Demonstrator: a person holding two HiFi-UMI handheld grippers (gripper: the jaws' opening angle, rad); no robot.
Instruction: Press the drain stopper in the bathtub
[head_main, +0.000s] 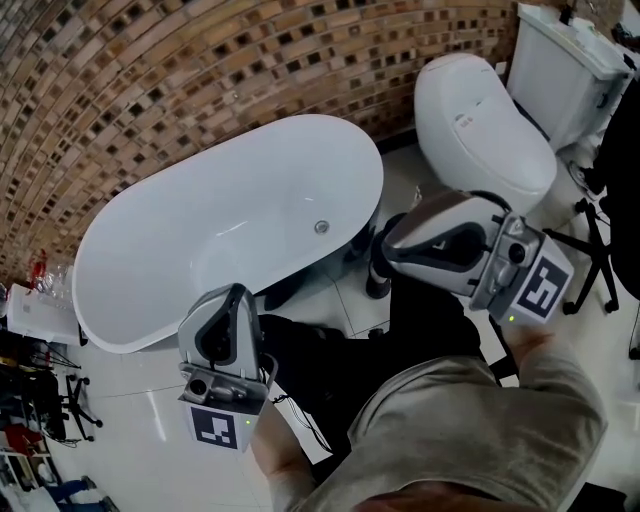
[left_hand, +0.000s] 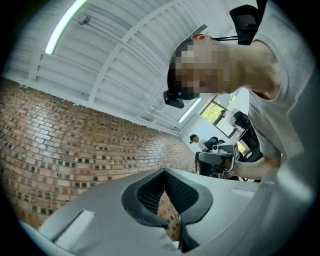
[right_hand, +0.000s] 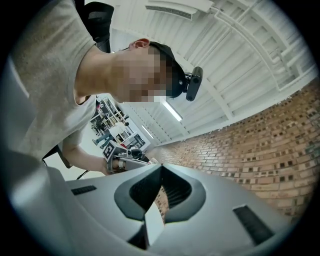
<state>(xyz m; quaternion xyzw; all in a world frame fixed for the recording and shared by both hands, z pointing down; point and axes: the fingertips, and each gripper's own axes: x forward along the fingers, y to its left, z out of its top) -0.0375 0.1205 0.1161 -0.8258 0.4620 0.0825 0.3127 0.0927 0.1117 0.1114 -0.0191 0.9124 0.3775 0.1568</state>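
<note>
My left tongs (left_hand: 164, 171) are clenched, tips meeting with nothing between them. My right tongs (right_hand: 161, 166) are clenched and empty likewise. I hold both tilted up toward myself, over the tiled floor (head_main: 130, 400) just outside the white bathtub (head_main: 150, 250). The round metal drain stopper (head_main: 322, 227) sits in the tub's bottom, toward the end nearest the toilet (head_main: 480, 130), well apart from both tongs.
</note>
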